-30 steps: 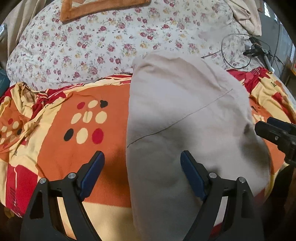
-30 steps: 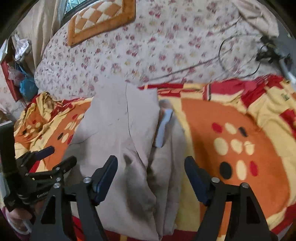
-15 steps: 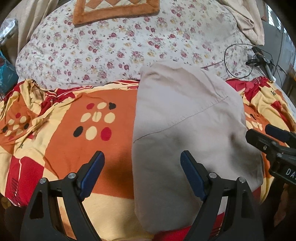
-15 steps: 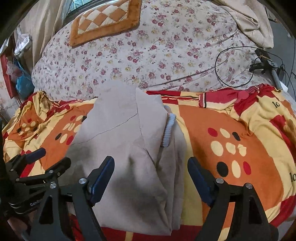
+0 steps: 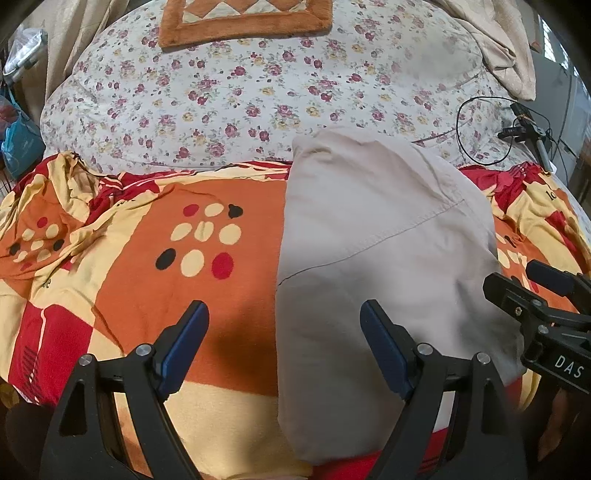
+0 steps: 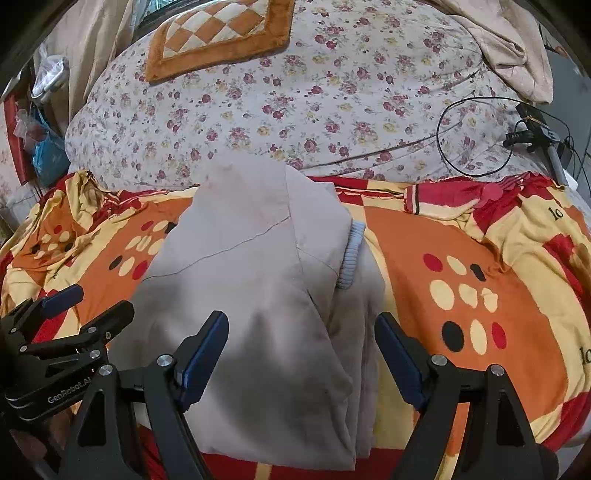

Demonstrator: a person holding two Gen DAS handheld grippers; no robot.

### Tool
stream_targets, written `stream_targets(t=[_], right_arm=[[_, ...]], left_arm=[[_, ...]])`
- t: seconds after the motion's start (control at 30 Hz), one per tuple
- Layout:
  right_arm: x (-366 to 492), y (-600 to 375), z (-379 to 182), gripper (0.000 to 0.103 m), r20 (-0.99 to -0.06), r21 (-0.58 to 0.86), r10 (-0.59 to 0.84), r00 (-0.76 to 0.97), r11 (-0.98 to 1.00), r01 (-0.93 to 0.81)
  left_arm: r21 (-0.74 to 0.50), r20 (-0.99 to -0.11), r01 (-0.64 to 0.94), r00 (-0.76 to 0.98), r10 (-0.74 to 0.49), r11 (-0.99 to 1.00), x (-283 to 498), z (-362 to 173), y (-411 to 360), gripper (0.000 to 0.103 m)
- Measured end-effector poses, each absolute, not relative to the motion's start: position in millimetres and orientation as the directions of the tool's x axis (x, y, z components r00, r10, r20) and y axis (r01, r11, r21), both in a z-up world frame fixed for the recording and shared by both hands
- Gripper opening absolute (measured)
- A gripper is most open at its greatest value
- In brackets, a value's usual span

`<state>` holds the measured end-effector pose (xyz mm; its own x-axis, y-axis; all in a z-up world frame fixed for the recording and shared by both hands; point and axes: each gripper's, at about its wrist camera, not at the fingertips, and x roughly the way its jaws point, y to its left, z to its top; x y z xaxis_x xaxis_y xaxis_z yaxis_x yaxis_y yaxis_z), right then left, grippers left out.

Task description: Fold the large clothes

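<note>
A beige garment (image 5: 373, 266) lies folded into a long narrow stack on the orange, red and yellow blanket (image 5: 122, 280). In the right wrist view the garment (image 6: 251, 295) shows a pale blue ribbed cuff (image 6: 351, 258) sticking out on its right side. My left gripper (image 5: 284, 328) is open and empty, held above the garment's left edge near its near end. My right gripper (image 6: 301, 339) is open and empty above the garment's near end. Each gripper shows in the other's view, the right one (image 5: 539, 291) and the left one (image 6: 85, 310).
A floral quilt (image 5: 258, 92) lies behind the blanket, with an orange checkered mat (image 6: 218, 33) on it. A black cable loop and a small tripod device (image 6: 532, 136) lie at the far right. A beige cloth (image 6: 513, 48) is heaped at the back right. Bags (image 6: 44, 147) hang at the far left.
Both grippers have drawn back and up from the garment, so more of the bed shows. The garment lies still; both grippers stay open.
</note>
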<state>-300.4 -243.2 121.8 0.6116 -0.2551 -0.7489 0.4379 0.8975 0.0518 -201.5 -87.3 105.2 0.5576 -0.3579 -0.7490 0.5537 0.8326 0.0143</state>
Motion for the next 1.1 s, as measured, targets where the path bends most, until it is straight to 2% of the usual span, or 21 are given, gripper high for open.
stream_targets(t=[1.1], right_arm=[[-294.2,-242.3,113.7,0.083,-0.764,0.06,-0.235,0.601,0.901,0.429]], left_arm=[[0.016,-0.756,0.538,0.559,-0.342,0.843,-198.5,101.7,-87.3,0.084]])
